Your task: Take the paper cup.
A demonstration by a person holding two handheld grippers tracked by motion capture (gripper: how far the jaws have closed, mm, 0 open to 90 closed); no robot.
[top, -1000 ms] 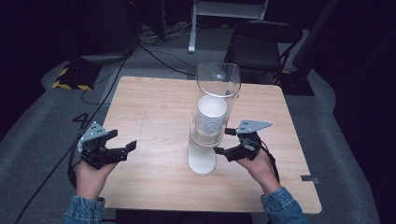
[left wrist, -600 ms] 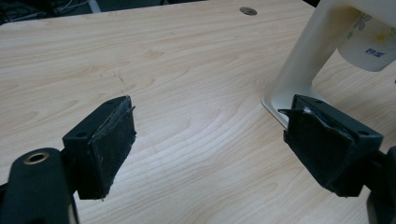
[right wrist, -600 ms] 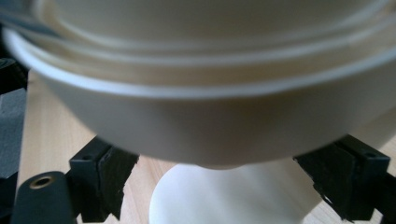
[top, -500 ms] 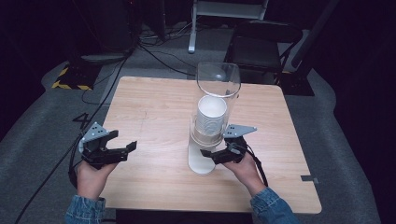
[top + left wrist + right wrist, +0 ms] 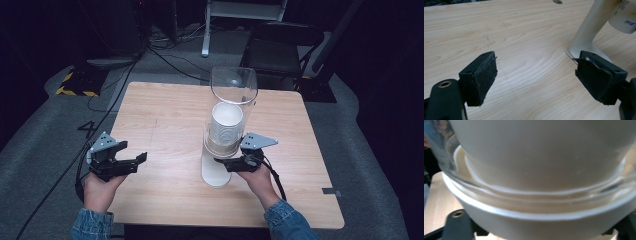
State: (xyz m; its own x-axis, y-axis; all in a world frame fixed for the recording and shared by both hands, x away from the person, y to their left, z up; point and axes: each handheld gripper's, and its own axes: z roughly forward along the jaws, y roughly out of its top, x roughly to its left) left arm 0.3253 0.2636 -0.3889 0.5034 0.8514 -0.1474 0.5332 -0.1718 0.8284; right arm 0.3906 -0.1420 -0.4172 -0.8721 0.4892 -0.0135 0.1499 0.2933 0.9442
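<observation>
A cup dispenser stands mid-table: a clear tube (image 5: 233,87) on a white stand (image 5: 215,172), with a stack of white paper cups (image 5: 226,125) inside. My right gripper (image 5: 226,163) is at the foot of the stack. Its jaws have just been closing, with the lowest paper cup (image 5: 536,157) between them, and now hug its sides. One finger (image 5: 456,222) shows at the lower left. My left gripper (image 5: 140,159) rests open at the table's left with nothing between its pads (image 5: 482,75). From there the stand (image 5: 591,32) and the hanging cup (image 5: 624,20) show to the right.
The wooden table (image 5: 165,115) has bare surface left of and behind the dispenser. Beyond the far edge stand a dark chair (image 5: 280,47) and cables on a grey floor (image 5: 165,60). A cable trails from each gripper.
The right hand moved left and slightly down to the base of the cup stack, and its jaws narrowed around the lowest cup. The left gripper stayed put.
</observation>
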